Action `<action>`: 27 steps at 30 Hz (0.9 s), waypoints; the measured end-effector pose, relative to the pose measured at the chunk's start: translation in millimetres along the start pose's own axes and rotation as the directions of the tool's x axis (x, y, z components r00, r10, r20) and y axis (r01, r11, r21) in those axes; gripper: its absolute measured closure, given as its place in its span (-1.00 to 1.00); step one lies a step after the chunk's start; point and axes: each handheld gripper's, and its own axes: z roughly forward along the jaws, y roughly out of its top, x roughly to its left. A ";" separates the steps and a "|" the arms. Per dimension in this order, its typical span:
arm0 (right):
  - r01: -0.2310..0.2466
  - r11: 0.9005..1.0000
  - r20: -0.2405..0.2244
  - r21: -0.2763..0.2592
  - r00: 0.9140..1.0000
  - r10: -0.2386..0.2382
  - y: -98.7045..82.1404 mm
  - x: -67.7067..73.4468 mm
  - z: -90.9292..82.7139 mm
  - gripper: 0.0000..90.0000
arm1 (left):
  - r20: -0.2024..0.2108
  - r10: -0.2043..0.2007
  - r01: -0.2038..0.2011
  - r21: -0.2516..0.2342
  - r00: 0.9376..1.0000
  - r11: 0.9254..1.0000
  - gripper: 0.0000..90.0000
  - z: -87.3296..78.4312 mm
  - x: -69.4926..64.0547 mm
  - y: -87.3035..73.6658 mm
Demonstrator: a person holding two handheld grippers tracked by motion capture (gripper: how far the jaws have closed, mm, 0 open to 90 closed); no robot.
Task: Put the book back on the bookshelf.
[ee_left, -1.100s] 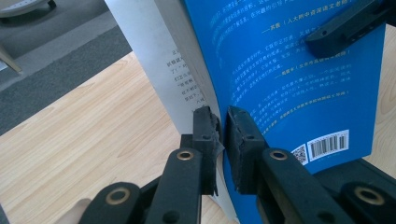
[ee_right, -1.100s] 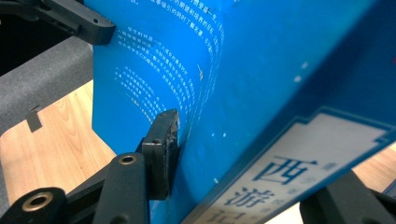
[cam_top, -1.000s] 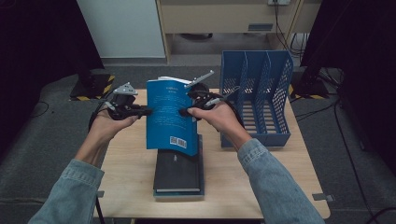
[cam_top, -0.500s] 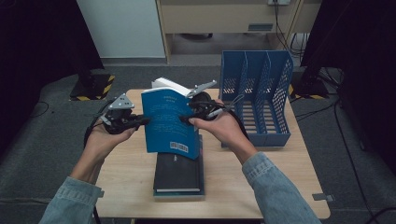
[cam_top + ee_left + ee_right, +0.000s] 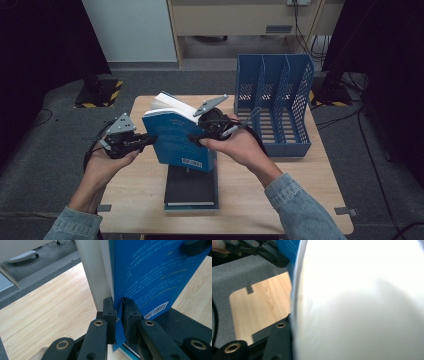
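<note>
A blue book (image 5: 180,142) hangs in the air above the middle of a wooden table (image 5: 310,200), gripped on both sides and tipped so that its white page block faces up and to the far side. The left gripper (image 5: 145,141) comes in from the left and its jaws are clamped on the book's left edge; the left gripper view shows the two black pads pinching the blue cover (image 5: 150,277) just beside the white pages, with the barcode corner lower down. The right gripper (image 5: 197,140) meets the book from the right, at its right edge. In the right gripper view the pale pages (image 5: 362,302) press so close to the lens that only one jaw is seen, and whether that pair is clamped on the book cannot be told for certain, though the hold looks shared. The book's long axis runs roughly from far to near, leaning, with its barcode end towards the person. Directly below it lies a dark book (image 5: 190,187) flat on the table's near half. The blue file rack (image 5: 272,107) stands to the right and farther off, at the table's far right corner, its upright slots open towards the top. Judged from this, the coming move turns on swinging the book rightward and away; the right hand (image 5: 240,147) is the nearer to the rack, and the book's long axis would need to line up with a slot.
</note>
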 end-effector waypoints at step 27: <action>0.086 0.996 -0.032 0.040 0.996 -0.084 25.8 5.4 -12.3 0.13 | 0.015 -0.016 0.016 0.006 1.000 1.000 0.74 -2.2 3.2 -1.5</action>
